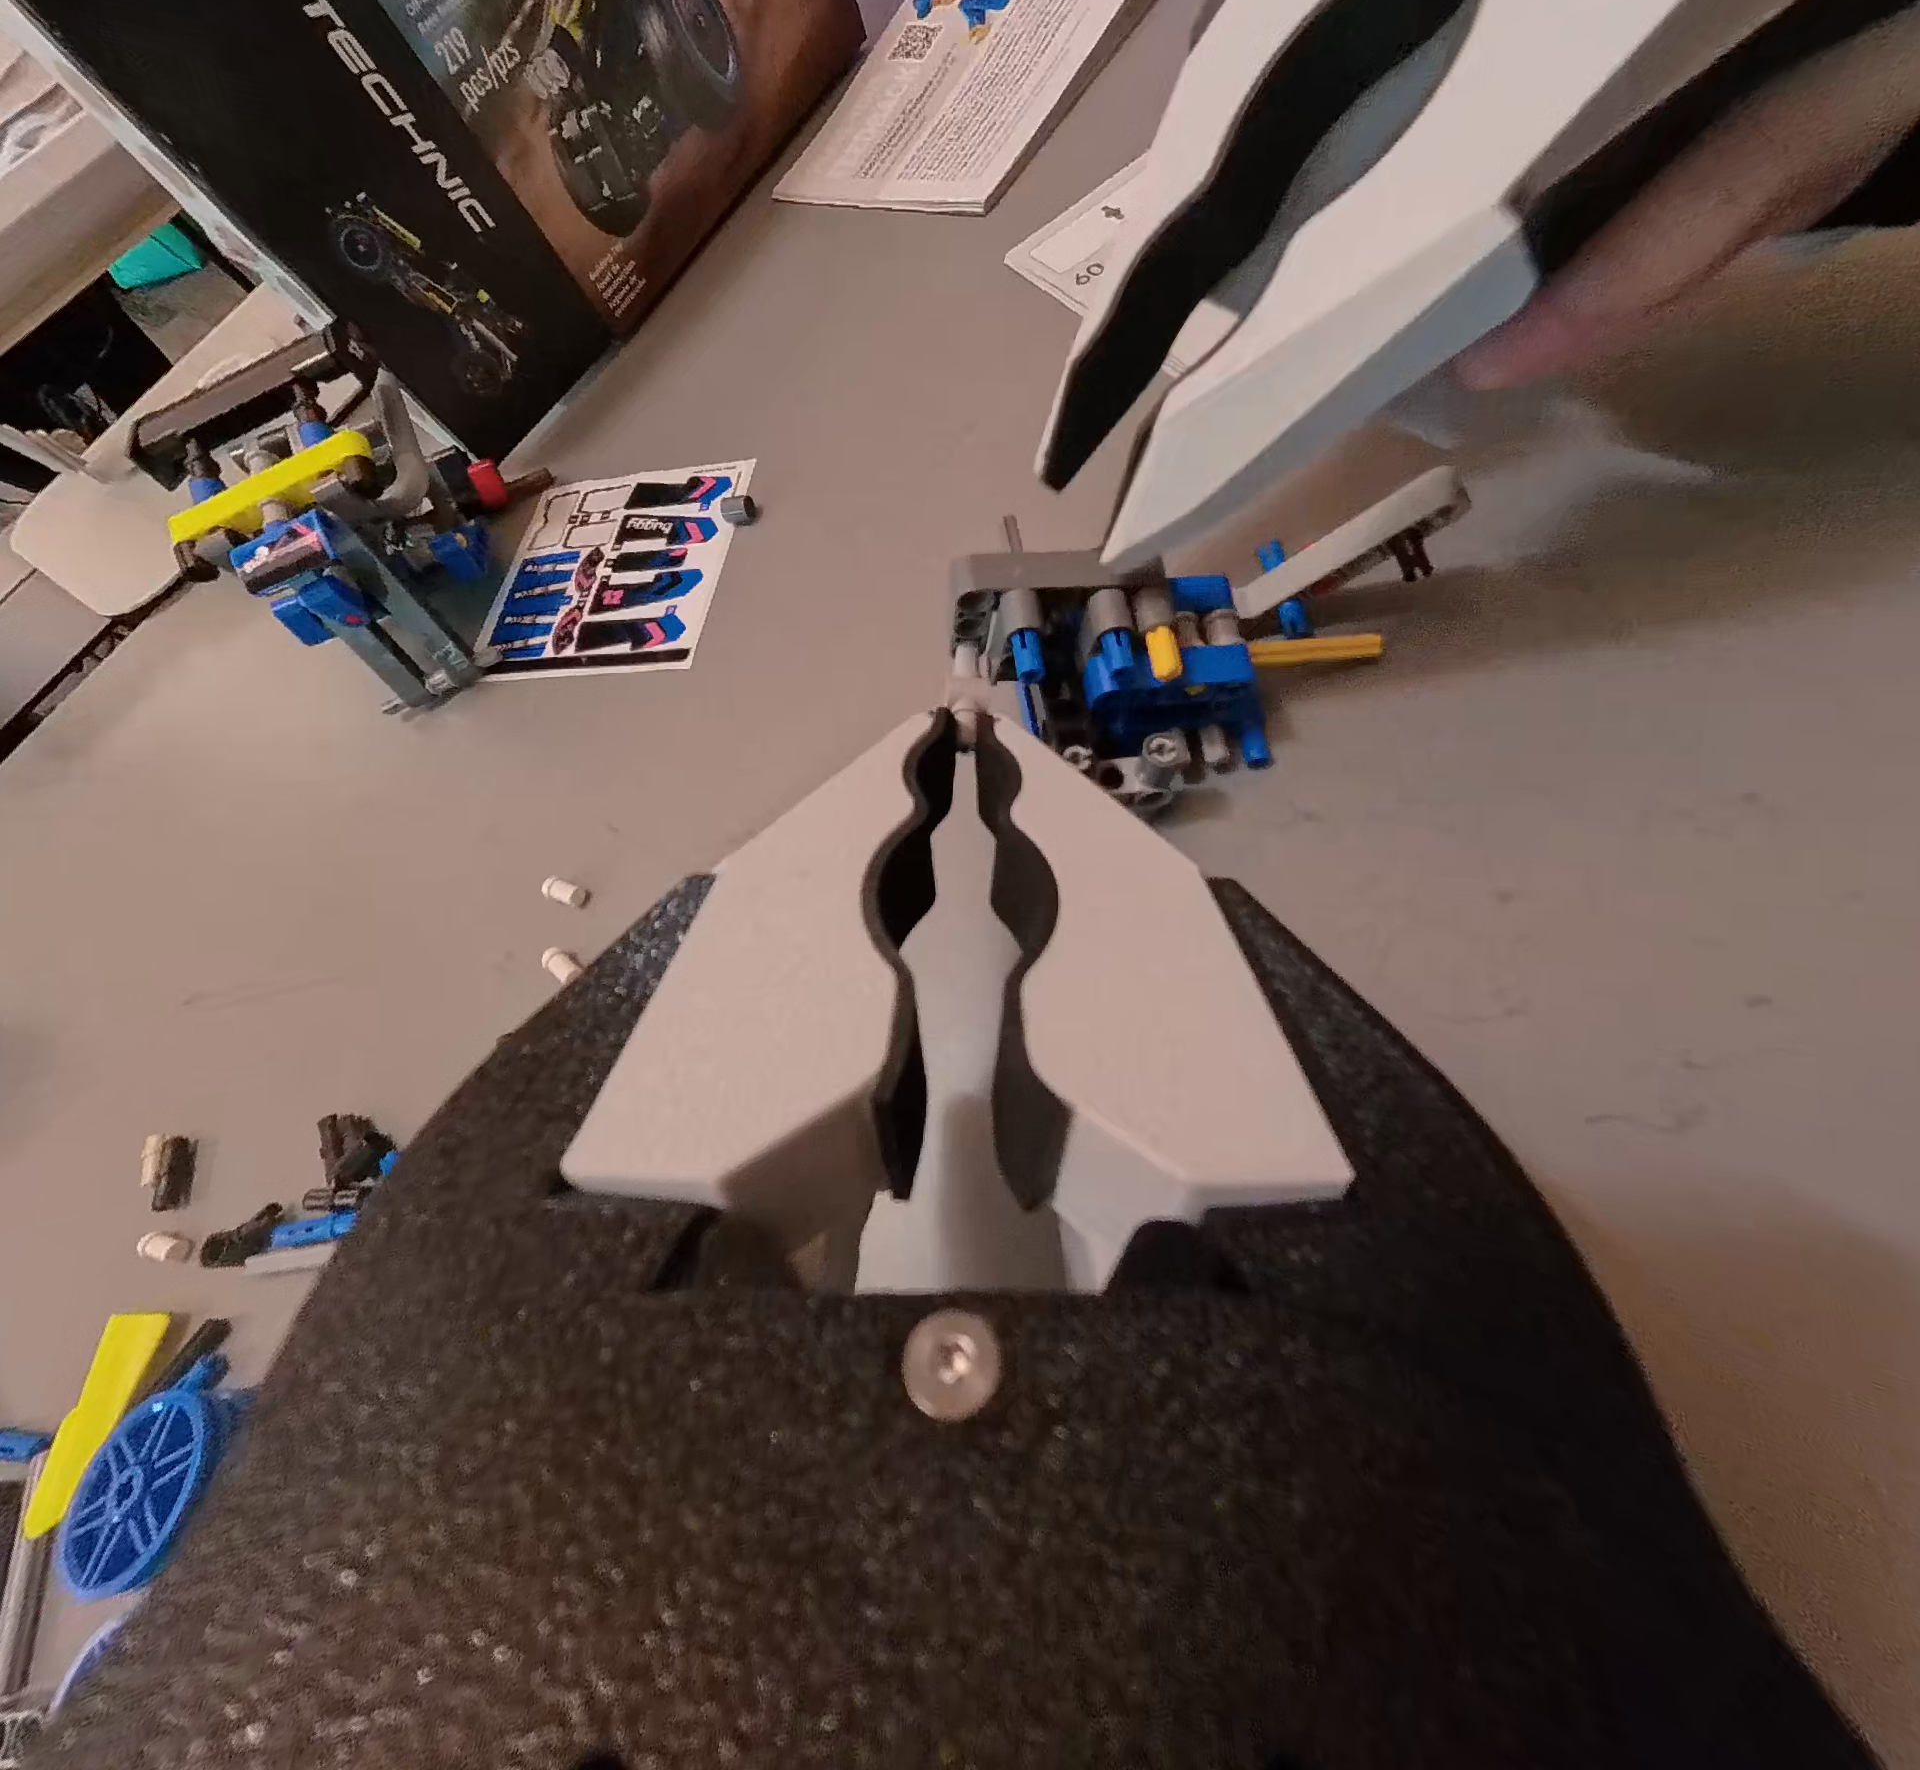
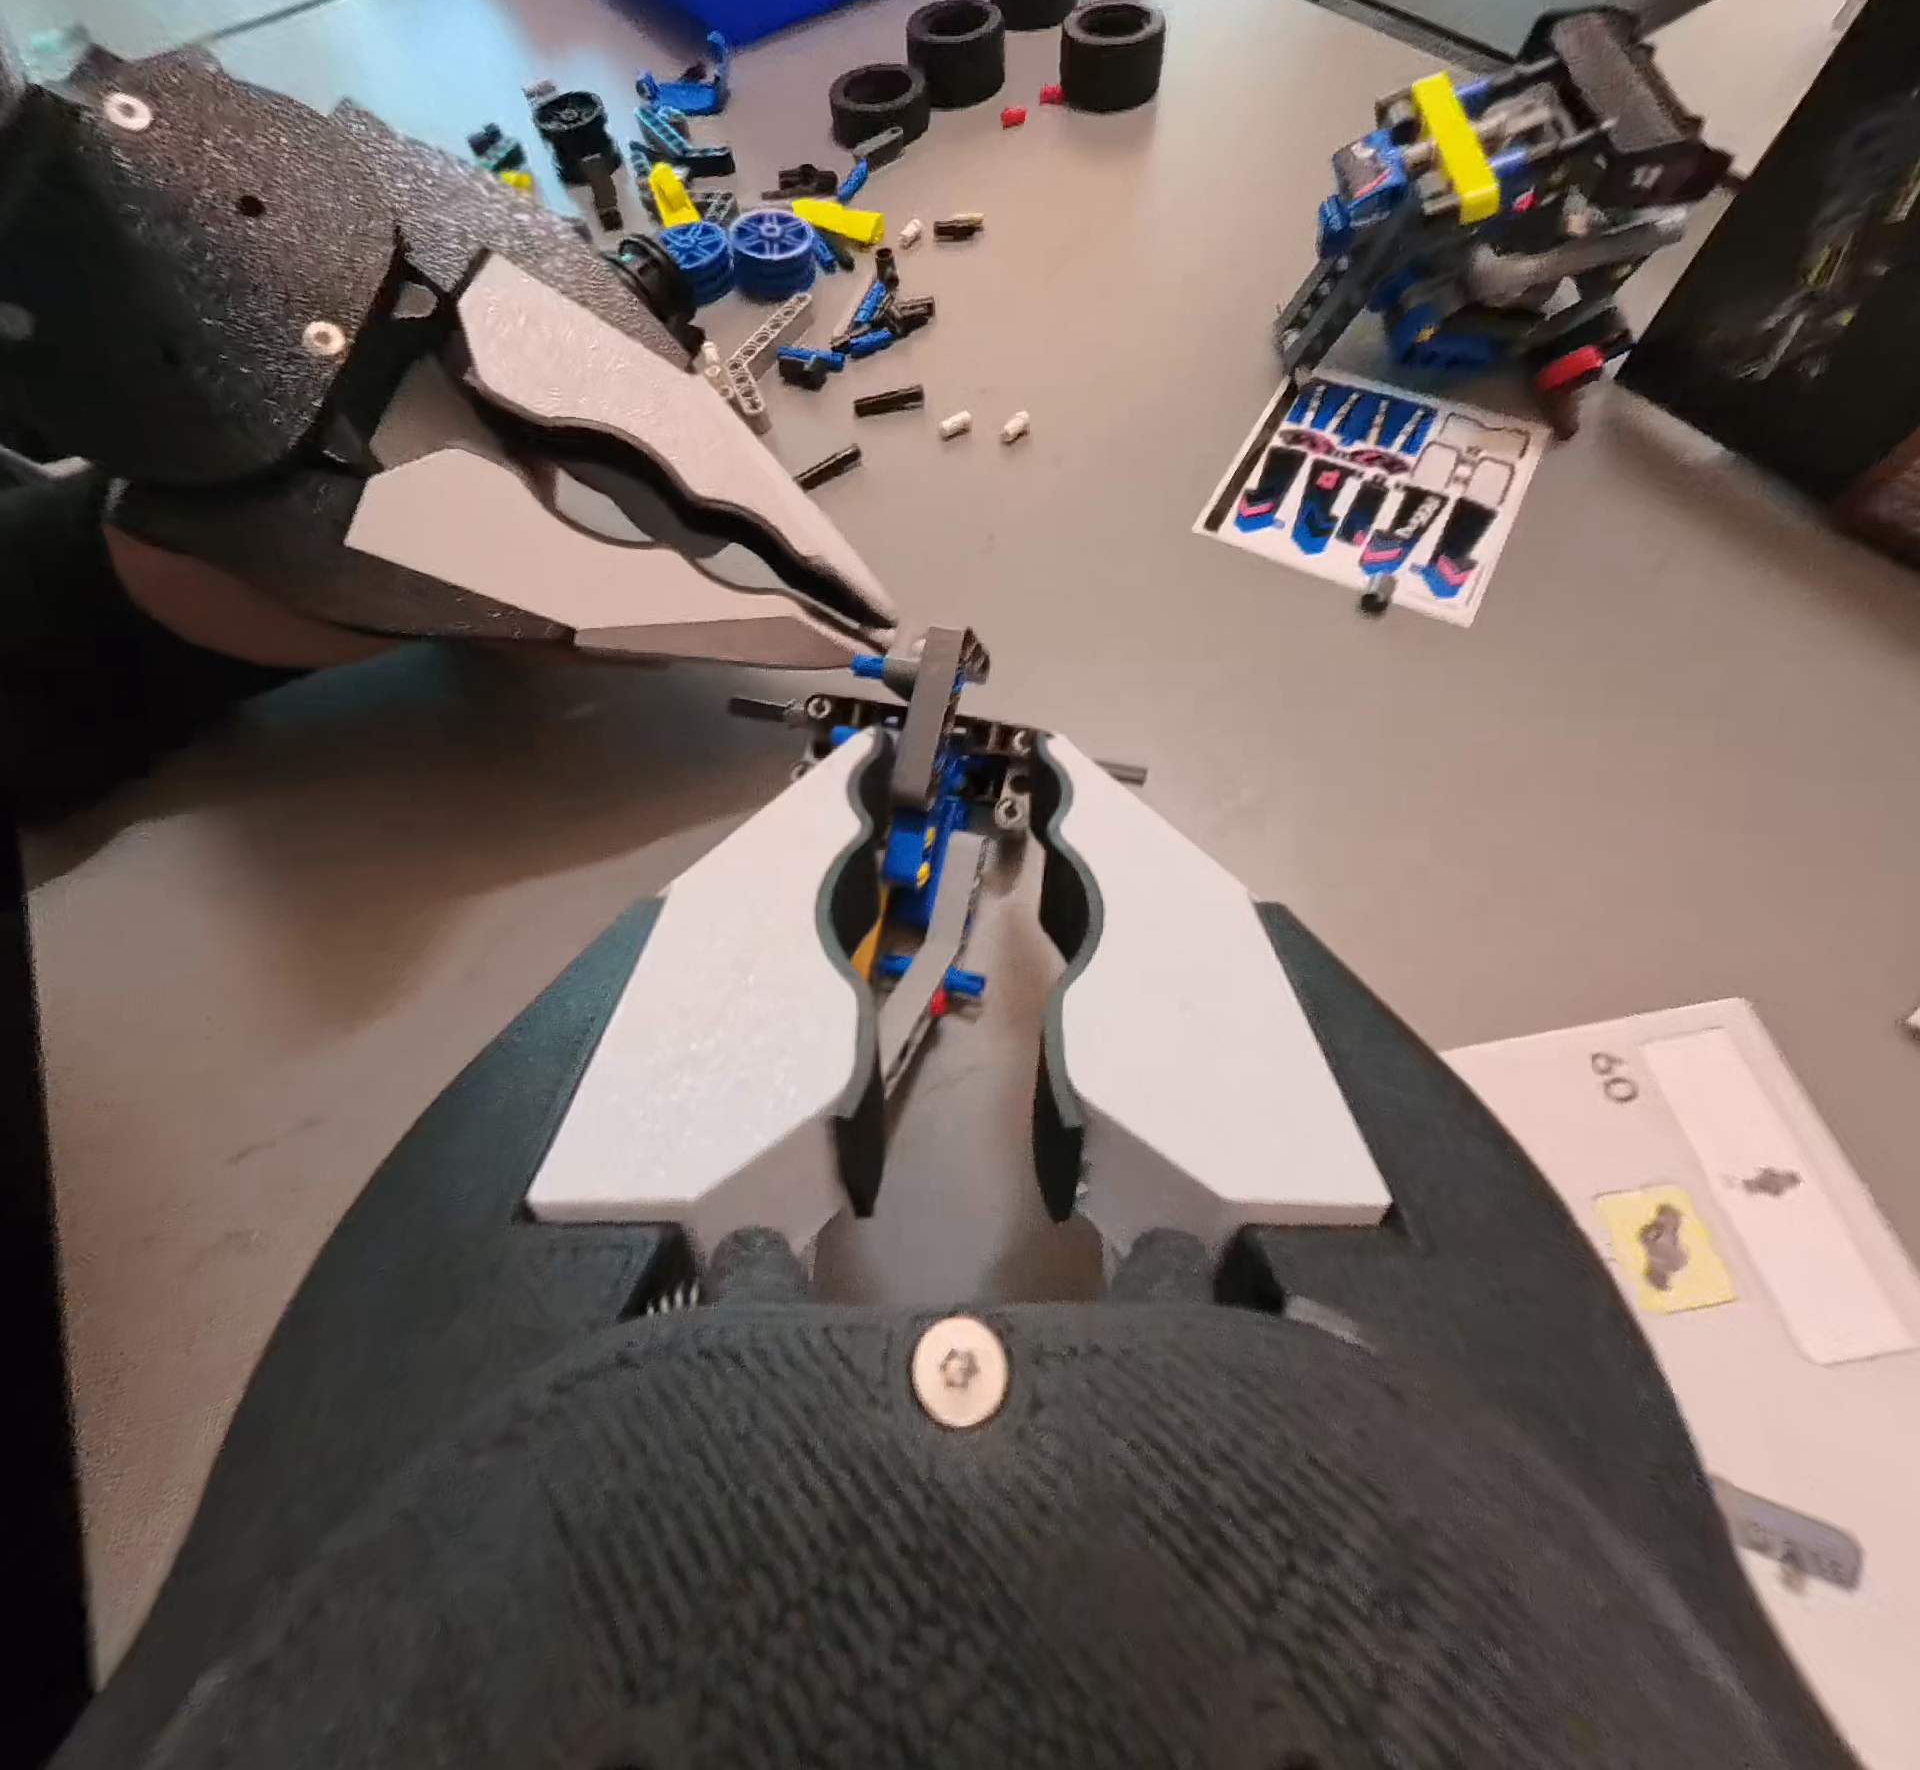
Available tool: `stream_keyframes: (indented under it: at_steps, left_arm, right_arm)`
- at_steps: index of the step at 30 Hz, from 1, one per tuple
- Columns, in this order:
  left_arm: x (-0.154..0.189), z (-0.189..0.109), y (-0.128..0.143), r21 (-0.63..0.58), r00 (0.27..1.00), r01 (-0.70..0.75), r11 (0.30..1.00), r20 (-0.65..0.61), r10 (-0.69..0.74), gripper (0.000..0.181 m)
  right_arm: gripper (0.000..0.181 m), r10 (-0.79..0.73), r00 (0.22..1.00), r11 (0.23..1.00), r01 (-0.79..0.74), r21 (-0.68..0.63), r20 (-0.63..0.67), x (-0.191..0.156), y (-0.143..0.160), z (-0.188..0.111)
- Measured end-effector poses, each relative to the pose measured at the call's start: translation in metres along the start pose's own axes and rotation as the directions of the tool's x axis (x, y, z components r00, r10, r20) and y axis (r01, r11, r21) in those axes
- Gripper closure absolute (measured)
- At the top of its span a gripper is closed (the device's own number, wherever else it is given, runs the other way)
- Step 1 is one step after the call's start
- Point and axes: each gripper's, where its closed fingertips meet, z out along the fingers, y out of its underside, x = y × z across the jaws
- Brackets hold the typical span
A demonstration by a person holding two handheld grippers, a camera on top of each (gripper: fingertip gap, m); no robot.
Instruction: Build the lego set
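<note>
While our left gripper (image 1: 964,721) pinches a small grey pin, seemingly, at twelve o'clock, our right gripper's (image 2: 951,764) parted jaws straddle the blue-grey assembly (image 2: 920,847).

We see the right gripper (image 2: 951,764) spread around the blue-and-grey assembly (image 2: 920,873) on the table (image 2: 1351,785), while the left gripper (image 2: 883,634) pinches a small pin at its grey beam (image 2: 935,702).

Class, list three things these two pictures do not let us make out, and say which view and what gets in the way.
1. Left wrist view: whether the small grey pin has entered the blue sub-assembly; too small, and the left tongs cover it.
2. Right wrist view: the sub-assembly's underside; the right tongs straddle it.
3. Right wrist view: the booklet, cut off by the edge.
</note>
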Motion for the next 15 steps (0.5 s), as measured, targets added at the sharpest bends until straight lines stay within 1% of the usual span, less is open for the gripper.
stream_keyframes:
  at_steps: [2,4,7,10,13,15]
  left_arm:
    - [0.000,0.001,0.001,-0.008,1.000,-0.002,1.000,0.003,0.002,0.180]
    - [0.001,0.001,0.000,-0.007,1.000,-0.008,1.000,0.003,0.008,0.180]
    - [0.001,0.001,0.001,-0.011,1.000,-0.015,1.000,0.006,0.015,0.180]
    - [0.001,0.001,0.001,-0.014,1.000,-0.016,1.000,0.010,0.017,0.180]
    - [0.000,0.000,0.000,-0.005,1.000,-0.021,1.000,0.013,0.021,0.180]
    - [0.001,0.000,0.000,-0.006,0.999,-0.028,1.000,0.016,0.028,0.180]
  right_arm:
    - [0.161,-0.037,0.999,0.998,0.037,-0.048,0.003,0.001,0.003,0.008]
    - [0.161,-0.047,0.999,0.998,0.048,-0.044,0.023,-0.002,-0.001,0.013]
    - [0.166,-0.065,0.997,0.995,0.068,-0.073,0.042,-0.004,0.002,0.018]
    - [0.171,-0.059,0.998,0.995,0.061,-0.080,0.031,-0.005,0.003,0.021]
    - [0.172,-0.057,0.998,0.995,0.060,-0.080,0.029,-0.004,0.003,0.022]
    - [0.172,-0.019,0.998,0.998,0.022,-0.057,0.052,-0.005,0.003,0.022]
